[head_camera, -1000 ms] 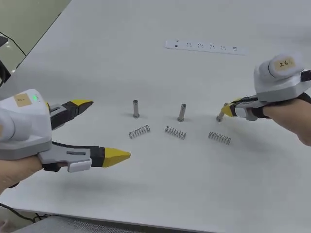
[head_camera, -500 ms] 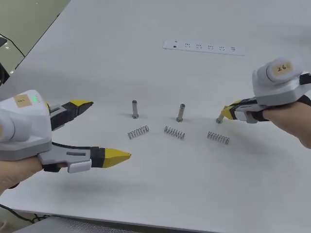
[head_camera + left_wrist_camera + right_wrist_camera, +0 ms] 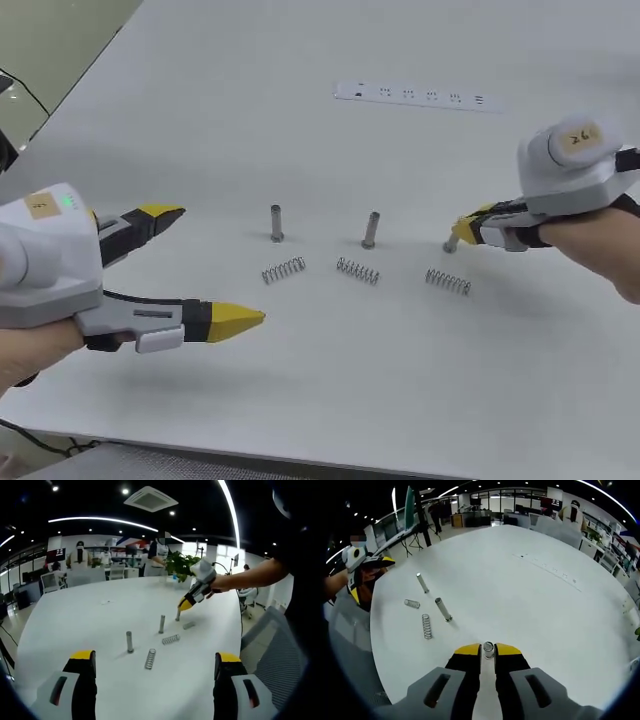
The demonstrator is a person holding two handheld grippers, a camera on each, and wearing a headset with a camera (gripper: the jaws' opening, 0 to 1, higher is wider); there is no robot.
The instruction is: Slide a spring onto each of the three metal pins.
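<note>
— Head view?
— Lower left, the left gripper (image 3: pixel 215 265), jaws wide apart; mid-right, the right gripper (image 3: pixel 458 236) pinches the third pin (image 3: pixel 451 243). Three springs (image 3: pixel 358 271) lie in a row at centre.
— Left gripper view?
— Two free pins (image 3: pixel 129 642) stand upright at centre, springs just beside.
— Right gripper view?
— Bottom centre, jaws clamped on that pin.

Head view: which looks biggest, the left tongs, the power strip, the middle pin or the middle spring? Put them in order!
1. The left tongs look biggest, but they are nearest the camera, which helps.
2. The power strip, though it lies farthest away.
3. The middle spring and middle pin look about alike, so no ranking.
</note>
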